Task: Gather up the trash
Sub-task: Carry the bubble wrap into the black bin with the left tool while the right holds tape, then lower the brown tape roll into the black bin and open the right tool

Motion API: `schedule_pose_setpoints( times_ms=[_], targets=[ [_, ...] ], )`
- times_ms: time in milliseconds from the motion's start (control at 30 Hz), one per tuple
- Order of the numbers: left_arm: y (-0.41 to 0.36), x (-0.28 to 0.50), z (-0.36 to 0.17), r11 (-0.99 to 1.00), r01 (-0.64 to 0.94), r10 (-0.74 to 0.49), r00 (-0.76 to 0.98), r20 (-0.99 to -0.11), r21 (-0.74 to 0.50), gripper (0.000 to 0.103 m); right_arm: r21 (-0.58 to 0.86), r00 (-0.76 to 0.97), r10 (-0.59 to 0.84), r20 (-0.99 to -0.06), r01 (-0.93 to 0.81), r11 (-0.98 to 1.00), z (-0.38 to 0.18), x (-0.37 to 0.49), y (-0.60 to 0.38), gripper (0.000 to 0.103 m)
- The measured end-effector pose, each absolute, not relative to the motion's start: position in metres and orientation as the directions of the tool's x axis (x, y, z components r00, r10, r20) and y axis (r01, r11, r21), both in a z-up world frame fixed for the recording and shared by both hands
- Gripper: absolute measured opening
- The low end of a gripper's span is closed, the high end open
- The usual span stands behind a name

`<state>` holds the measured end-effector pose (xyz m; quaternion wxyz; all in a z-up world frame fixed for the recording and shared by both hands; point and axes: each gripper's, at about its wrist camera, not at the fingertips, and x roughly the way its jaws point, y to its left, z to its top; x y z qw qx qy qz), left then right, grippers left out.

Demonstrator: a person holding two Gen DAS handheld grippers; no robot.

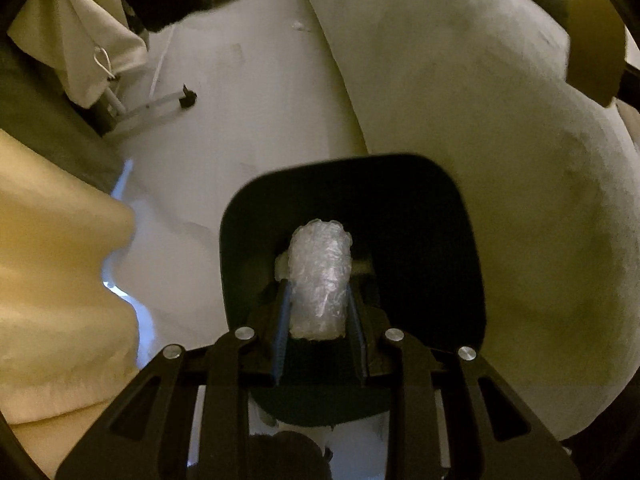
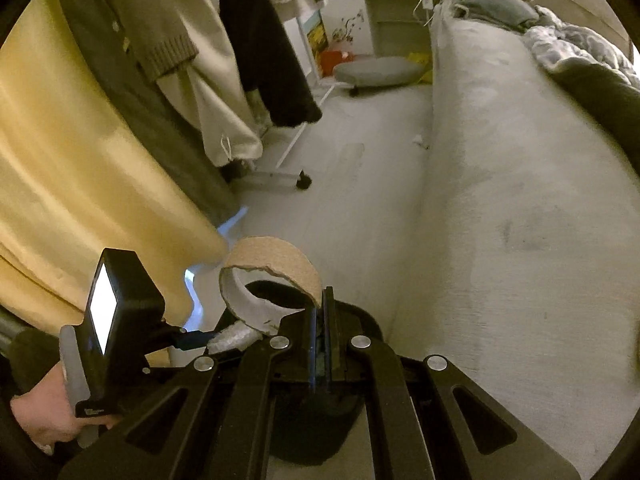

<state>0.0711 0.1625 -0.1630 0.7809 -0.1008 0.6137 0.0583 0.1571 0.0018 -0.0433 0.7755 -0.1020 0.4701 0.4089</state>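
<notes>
My left gripper is shut on a wad of clear bubble wrap, its blue pads pressing on both sides. It points steeply down over the opening of a black bin. My right gripper is shut on one end of a torn, curled cardboard strip, brown outside and white inside. The strip arches to the left above the black bin. In the right wrist view the left gripper and its bubble wrap show at lower left, with a hand on the handle. The cardboard strip also shows at the left wrist view's upper right.
A pale mattress fills the right side, with bedding on top. A yellow cloth hangs at left. Clothes hang from a wheeled rack beyond it. Pale floor runs between them toward a grey round cushion.
</notes>
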Motion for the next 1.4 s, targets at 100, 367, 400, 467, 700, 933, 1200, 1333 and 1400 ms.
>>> schedule_pose_setpoints(
  times_ms=[100,367,400,467,700,933,1200,1333,1400],
  targets=[
    [0.164,0.067,-0.171,0.972,-0.214,-0.049,0.207,-0.977,-0.094,0.031,0.223,0.199,0.519,-0.831,-0.736,0.64,-0.054,0.156,0.013,0.003],
    [0.168,0.06,-0.171,0.975,-0.199,-0.062,0.191,-0.98,-0.101,0.052,0.218,0.131,0.457,-0.88,-0.743,0.632,-0.085,0.154,0.037,0.003],
    [0.169,0.059,-0.169,0.977,-0.195,-0.05,0.198,-0.979,-0.089,0.056,0.216,0.124,0.449,-0.885,-0.745,0.631,-0.089,0.154,0.039,0.003],
    [0.171,0.058,-0.164,0.978,-0.194,-0.031,0.219,-0.975,-0.075,0.061,0.211,0.113,0.433,-0.894,-0.747,0.631,-0.097,0.153,0.045,0.003],
    [0.186,0.057,-0.149,0.979,-0.197,0.006,0.3,-0.954,-0.056,0.082,0.201,0.079,0.384,-0.92,-0.746,0.635,-0.121,0.152,0.06,0.003],
    [0.193,0.056,-0.122,0.979,-0.194,0.021,0.416,-0.909,-0.066,0.093,0.185,0.048,0.332,-0.942,-0.751,0.633,-0.146,0.147,0.072,0.003],
    [0.196,0.051,-0.088,0.982,-0.185,0.078,0.542,-0.837,-0.028,0.098,0.162,0.032,0.28,-0.959,-0.75,0.642,-0.165,0.147,0.077,0.003],
    [0.205,0.046,-0.071,0.973,-0.216,0.062,0.596,-0.8,-0.086,0.099,0.155,0.016,0.254,-0.967,-0.754,0.639,-0.175,0.145,0.08,0.003],
    [0.21,0.046,-0.066,0.967,-0.23,0.056,0.61,-0.79,-0.109,0.099,0.154,0.007,0.242,-0.97,-0.754,0.638,-0.181,0.143,0.081,0.003]
  ],
)
